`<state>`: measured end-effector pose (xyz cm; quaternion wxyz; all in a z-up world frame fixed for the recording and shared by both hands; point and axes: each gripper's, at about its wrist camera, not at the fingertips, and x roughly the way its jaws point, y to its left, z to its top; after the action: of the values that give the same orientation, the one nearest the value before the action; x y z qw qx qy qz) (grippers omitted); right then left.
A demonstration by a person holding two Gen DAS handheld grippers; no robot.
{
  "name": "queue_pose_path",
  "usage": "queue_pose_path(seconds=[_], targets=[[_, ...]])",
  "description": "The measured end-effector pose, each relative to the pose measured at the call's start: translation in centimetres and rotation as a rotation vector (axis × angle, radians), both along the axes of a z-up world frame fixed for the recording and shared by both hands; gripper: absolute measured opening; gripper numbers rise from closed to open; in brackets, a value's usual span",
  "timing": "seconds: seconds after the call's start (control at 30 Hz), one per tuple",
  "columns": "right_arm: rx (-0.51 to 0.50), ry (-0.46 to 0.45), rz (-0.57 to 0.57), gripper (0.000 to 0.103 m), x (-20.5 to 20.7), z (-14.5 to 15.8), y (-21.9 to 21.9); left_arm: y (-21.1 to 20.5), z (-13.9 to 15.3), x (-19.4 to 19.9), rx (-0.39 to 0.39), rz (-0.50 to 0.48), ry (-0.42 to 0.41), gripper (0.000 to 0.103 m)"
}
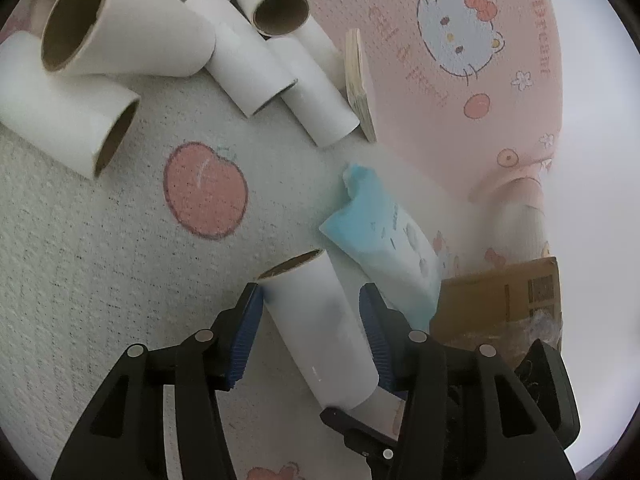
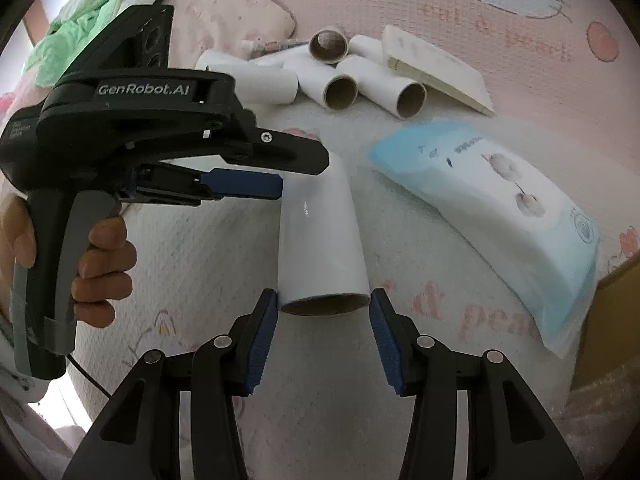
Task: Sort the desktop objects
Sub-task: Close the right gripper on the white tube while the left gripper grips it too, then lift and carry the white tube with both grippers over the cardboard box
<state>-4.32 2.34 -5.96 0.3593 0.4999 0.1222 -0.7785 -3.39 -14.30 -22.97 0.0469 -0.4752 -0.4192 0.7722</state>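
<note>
A white cardboard tube (image 2: 320,236) hangs over the patterned mat (image 2: 200,264) between both grippers. My right gripper (image 2: 323,322) is shut on its near open end, with a blue pad against each side. My left gripper (image 1: 310,304) straddles the far end of the same tube (image 1: 316,320): its left pad tip touches the tube and its right pad stands off with a gap, so it is open. In the right wrist view the left gripper (image 2: 302,174) comes in from the left, held by a person's hand (image 2: 100,264). A pile of several like tubes (image 1: 132,40) (image 2: 340,80) lies farther back.
A thin booklet (image 1: 360,88) (image 2: 436,68) rests beside the tube pile. A blue tissue pack (image 1: 384,240) (image 2: 500,208) lies to the right of the held tube. A cardboard box (image 1: 500,300) (image 2: 608,320) stands at the right edge. Green cloth (image 2: 100,4) and a pink pillow (image 2: 232,12) sit at the back left.
</note>
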Motion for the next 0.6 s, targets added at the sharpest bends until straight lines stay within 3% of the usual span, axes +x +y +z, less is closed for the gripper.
queue_pose_path(seconds=[0.17,0.33,0.5,0.53,0.6], targets=[[-0.066,-0.026,-0.015,0.045,-0.5,0.6,0.3,0.3,-0.5,0.1,0.042,-0.008,-0.024,0.054],[-0.049,-0.051,-0.028,0.045,-1.6,0.3,-0.1,0.8,-1.2,0.2,0.055,-0.004,-0.05,0.054],[-0.085,-0.128,-0.039,0.046,-2.8,-0.7,-0.3,1.3,-1.9,0.2,0.1,0.004,-0.068,0.053],[-0.087,-0.147,-0.03,0.046,-2.9,-1.0,-0.6,1.5,-1.9,0.1,0.099,0.003,-0.068,0.047],[-0.067,-0.149,-0.022,0.046,-2.8,-1.2,-0.9,2.0,-1.6,-0.1,0.064,-0.019,-0.061,0.047]])
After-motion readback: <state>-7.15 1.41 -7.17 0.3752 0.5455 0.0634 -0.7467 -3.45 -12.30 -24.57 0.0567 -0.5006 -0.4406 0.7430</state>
